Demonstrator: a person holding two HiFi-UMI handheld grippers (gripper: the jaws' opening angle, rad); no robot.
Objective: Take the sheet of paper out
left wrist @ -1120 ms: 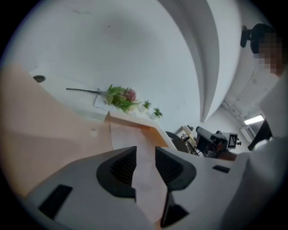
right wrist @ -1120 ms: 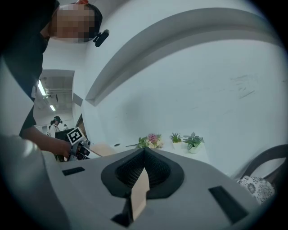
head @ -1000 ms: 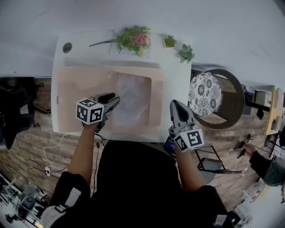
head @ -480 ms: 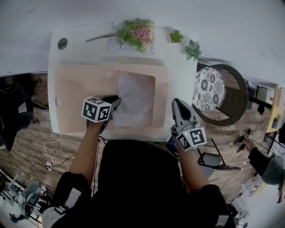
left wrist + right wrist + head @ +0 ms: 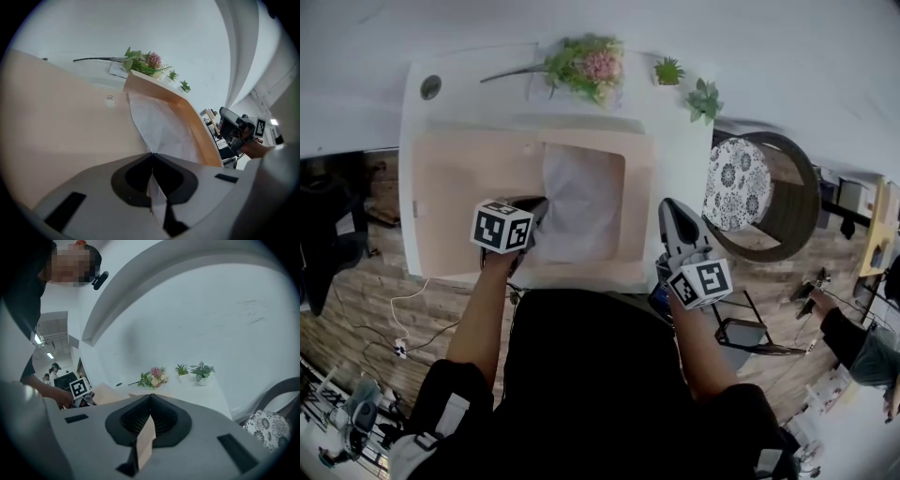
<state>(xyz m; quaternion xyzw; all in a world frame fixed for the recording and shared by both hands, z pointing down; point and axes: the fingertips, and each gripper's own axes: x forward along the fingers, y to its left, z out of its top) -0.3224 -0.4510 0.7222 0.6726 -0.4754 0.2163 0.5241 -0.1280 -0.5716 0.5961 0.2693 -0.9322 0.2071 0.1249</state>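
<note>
Left gripper [image 5: 536, 204], pitched steeply down, jaws just closed, pinches the sheet of paper [image 5: 581, 206] at its left edge; right gripper [image 5: 667, 204], nearly level, clamps the tan envelope [image 5: 459, 187] at its right edge.

A white, creased sheet of paper [image 5: 581, 202] is laid flat inside the tan folder [image 5: 469, 178]. Its near corner is pinched by the left gripper [image 5: 152, 157].
</note>
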